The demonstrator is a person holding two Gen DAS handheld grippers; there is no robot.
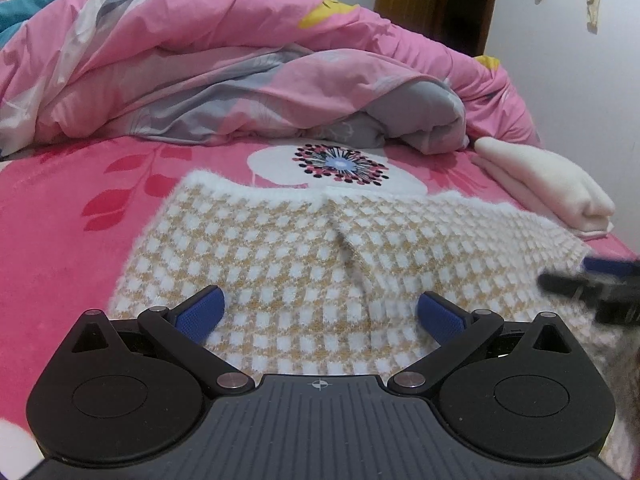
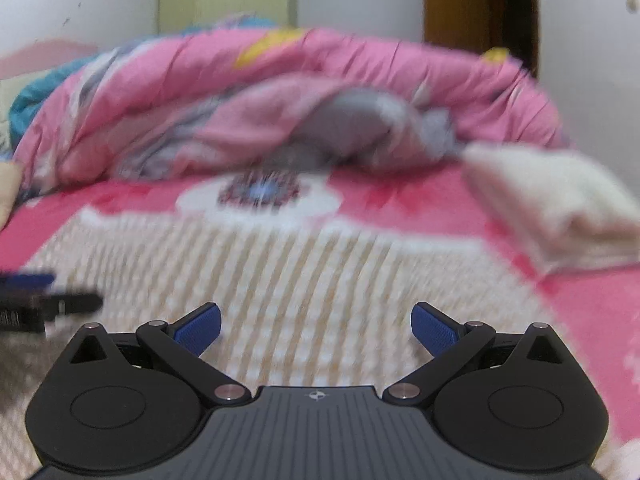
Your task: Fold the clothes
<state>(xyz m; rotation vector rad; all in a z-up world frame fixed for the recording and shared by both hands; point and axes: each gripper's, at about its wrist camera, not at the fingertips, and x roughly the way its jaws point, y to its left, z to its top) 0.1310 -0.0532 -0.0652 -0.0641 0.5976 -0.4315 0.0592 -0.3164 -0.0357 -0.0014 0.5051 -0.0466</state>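
A fuzzy yellow-and-white checked garment [image 1: 304,256] lies flat on the pink bedsheet [image 1: 72,216], with a crease running down its middle. My left gripper [image 1: 320,316] hovers over its near part, open, with nothing between the blue pads [image 1: 202,314]. The right gripper [image 1: 588,284] shows as a blur at the garment's right edge in the left wrist view. The right wrist view is motion-blurred; there my right gripper [image 2: 316,326] is open above the same garment [image 2: 280,276], and the left gripper [image 2: 40,296] shows at the far left.
A bunched pink and grey duvet [image 1: 224,72] fills the back of the bed. A folded cream cloth [image 1: 548,184] lies at the right, beyond the garment. A white wall and a brown door [image 1: 440,0] stand behind.
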